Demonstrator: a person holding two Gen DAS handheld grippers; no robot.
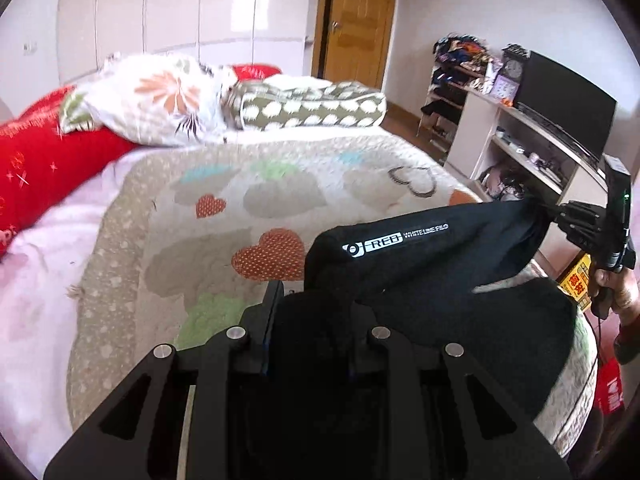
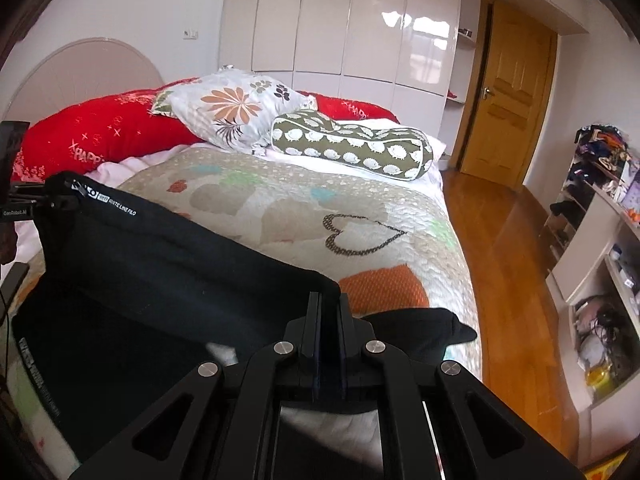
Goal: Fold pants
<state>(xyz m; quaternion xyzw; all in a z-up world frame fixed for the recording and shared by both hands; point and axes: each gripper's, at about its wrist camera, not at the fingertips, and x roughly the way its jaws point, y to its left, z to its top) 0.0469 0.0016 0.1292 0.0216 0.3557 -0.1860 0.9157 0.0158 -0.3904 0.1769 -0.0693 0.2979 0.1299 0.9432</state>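
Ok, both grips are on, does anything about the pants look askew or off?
Mostly fine: the black pants hang stretched between the left gripper and right gripper. One end trails loose on the quilt beside the right gripper.

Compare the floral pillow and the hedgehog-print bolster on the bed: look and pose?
The floral pillow is white with orange and dark flower prints; the hedgehog-print bolster is olive green with rows of white hedgehogs. The floral pillow is flat and roughly square, propped tilted against the red pillow; the bolster is a long cylinder lying on its side. Both sit at the head end of the bed, touching each other, beyond the heart-patterned quilt.
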